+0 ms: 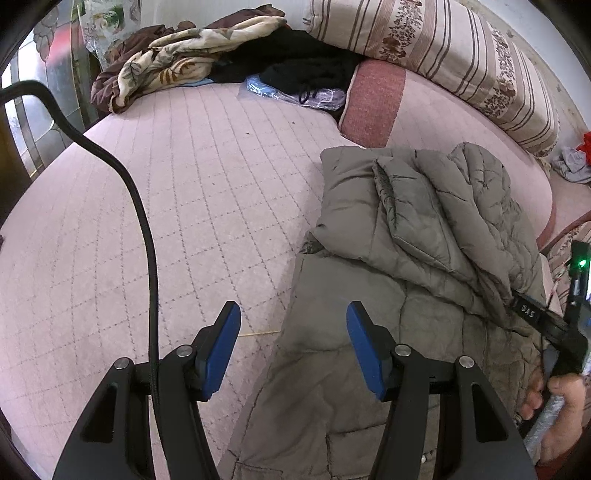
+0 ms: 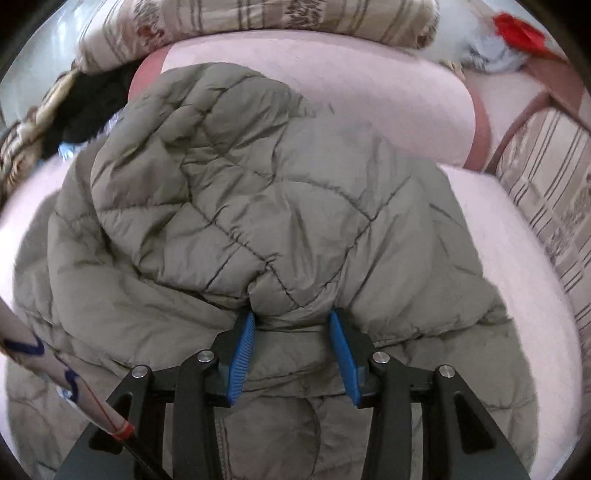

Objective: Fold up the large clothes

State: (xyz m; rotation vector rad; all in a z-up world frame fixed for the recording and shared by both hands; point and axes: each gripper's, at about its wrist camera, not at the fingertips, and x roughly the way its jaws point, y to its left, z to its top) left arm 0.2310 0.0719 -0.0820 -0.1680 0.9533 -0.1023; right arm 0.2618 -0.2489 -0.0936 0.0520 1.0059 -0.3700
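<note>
Left wrist view
- Left hand-held gripper (image 1: 293, 345): we see its blue pads spread apart with nothing between them, hovering over the bed at the left edge of the coat.
- Quilted coat (image 1: 417, 236): we find the grey-green padded coat lying on the right part of the bed, its upper part folded over on itself, the lower part running toward the bottom of the frame.
- Bed (image 1: 184, 192): we see a pink quilted cover, bare to the left of the coat.
- Cable (image 1: 144, 221): a black cable crosses the left side of the frame down to the tool.
- Far end: a floral blanket (image 1: 177, 55), a black garment (image 1: 295, 59) and a striped pillow (image 1: 461, 55) lie heaped along the head of the bed.
- Right hand (image 1: 557, 410): we see it at the right edge, wrapped around the handle of the other tool.

Right wrist view
- Right hand-held gripper (image 2: 291, 325): we see its blue pads pressing on a bunched fold of the quilted coat (image 2: 258, 192); the jaws stand partly apart around that padded fold.
- Coat's place: it fills the middle of the frame, piled on the pink bed (image 2: 517, 240).
- Striped pillow (image 2: 295, 18): it lies beyond the coat, along the top.
</note>
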